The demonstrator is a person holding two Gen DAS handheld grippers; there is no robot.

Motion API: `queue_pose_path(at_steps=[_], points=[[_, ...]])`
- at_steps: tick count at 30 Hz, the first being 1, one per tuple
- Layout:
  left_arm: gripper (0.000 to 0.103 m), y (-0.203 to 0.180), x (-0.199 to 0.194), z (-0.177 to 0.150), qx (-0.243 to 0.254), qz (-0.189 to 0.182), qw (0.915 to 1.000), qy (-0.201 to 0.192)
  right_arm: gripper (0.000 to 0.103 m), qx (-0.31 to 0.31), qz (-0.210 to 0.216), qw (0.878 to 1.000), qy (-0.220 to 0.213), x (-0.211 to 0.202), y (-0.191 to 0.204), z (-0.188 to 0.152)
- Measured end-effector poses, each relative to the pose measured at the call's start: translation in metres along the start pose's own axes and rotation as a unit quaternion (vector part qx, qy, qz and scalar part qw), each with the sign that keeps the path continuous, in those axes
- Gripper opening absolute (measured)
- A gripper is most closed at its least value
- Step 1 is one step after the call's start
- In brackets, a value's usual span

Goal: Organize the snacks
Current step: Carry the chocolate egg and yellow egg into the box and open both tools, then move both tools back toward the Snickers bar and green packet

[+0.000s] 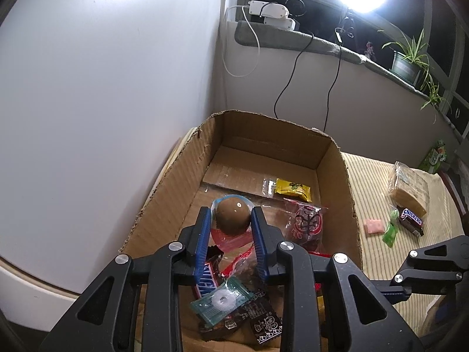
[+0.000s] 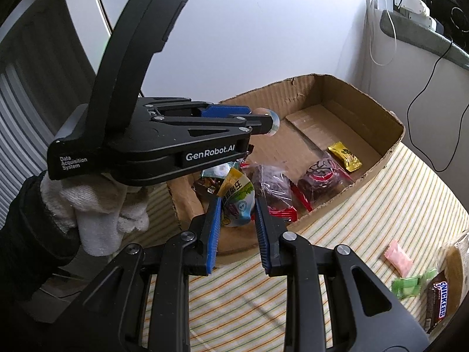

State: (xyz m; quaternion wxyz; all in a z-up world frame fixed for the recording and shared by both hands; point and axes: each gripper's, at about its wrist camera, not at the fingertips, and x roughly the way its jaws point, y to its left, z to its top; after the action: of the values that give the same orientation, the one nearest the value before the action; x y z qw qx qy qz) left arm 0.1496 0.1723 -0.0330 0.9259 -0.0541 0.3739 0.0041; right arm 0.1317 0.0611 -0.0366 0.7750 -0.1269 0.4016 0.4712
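Two grippers were loaded at this moment, each closed on a snack above the cardboard box [image 1: 337, 158]. The left gripper [image 1: 233, 220] pinched a brown egg-shaped snack [image 1: 233, 217] in clear wrap between its blue pads [image 1: 258, 234]; the egg's long axis ran roughly away from the camera, its narrower end pointing toward the box's far wall. In the right wrist view that gripper hung over the near left part of the box, the wrap's clear edge poking past the fingertips.

The right gripper [image 2: 237, 211] clenched a small printed jelly cup [image 2: 236, 202], held over the box's near wall [image 2: 234, 240]. The cup sat tilted, foil lid up and leaning left, rounded base down.

Inside the box lay a yellow packet [image 1: 293, 189] near the far end, red-wrapped dark snacks [image 1: 307, 223], a teal mint [image 1: 221, 300] and dark wrappers nearer. On the striped cloth [image 2: 366, 205] outside waited a pink candy [image 2: 398, 259], a green candy [image 2: 407, 286] and a Snickers bar [image 2: 438, 302].

The step in hand looked like depositing. Next, each gripper likely needed to lower over a bare patch of box floor and open, the right first advancing past the near wall.
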Motion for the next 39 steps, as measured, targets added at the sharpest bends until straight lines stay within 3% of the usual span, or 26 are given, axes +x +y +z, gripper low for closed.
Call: queue_pose_path(at_steps=[7, 8, 10, 14, 19, 33, 39], points=[[0.027, -0.002, 0.0, 0.001, 0.003, 0.0, 1.0, 0.001, 0.025, 0.003, -0.005, 1.0, 0.001, 0.005, -0.003, 0.001], [0.027, -0.002, -0.001, 0.001, 0.003, 0.0, 1.0, 0.0, 0.028, 0.004, -0.006, 1.0, 0.001, 0.005, -0.004, 0.002], [0.028, -0.001, -0.002, 0.001, 0.003, 0.001, 1.0, -0.001, 0.045, 0.004, -0.009, 1.0, -0.003, 0.004, -0.004, 0.002], [0.044, -0.001, -0.007, 0.002, 0.001, 0.005, 1.0, -0.007, 0.051, 0.002, -0.01, 1.0, -0.009, -0.002, -0.003, 0.001], [0.044, -0.002, -0.015, 0.002, 0.0, 0.005, 0.9999, -0.013, 0.066, 0.003, -0.013, 1.0, -0.023, -0.015, -0.003, -0.002], [0.044, -0.031, -0.052, -0.004, 0.023, 0.003, 0.9987, -0.045, 0.066, 0.024, -0.045, 0.998, -0.041, -0.052, -0.015, -0.02], [0.044, -0.051, -0.071, -0.009, 0.037, -0.005, 0.9972, -0.065, 0.066, 0.062, -0.055, 0.995, -0.059, -0.071, -0.033, -0.036]])
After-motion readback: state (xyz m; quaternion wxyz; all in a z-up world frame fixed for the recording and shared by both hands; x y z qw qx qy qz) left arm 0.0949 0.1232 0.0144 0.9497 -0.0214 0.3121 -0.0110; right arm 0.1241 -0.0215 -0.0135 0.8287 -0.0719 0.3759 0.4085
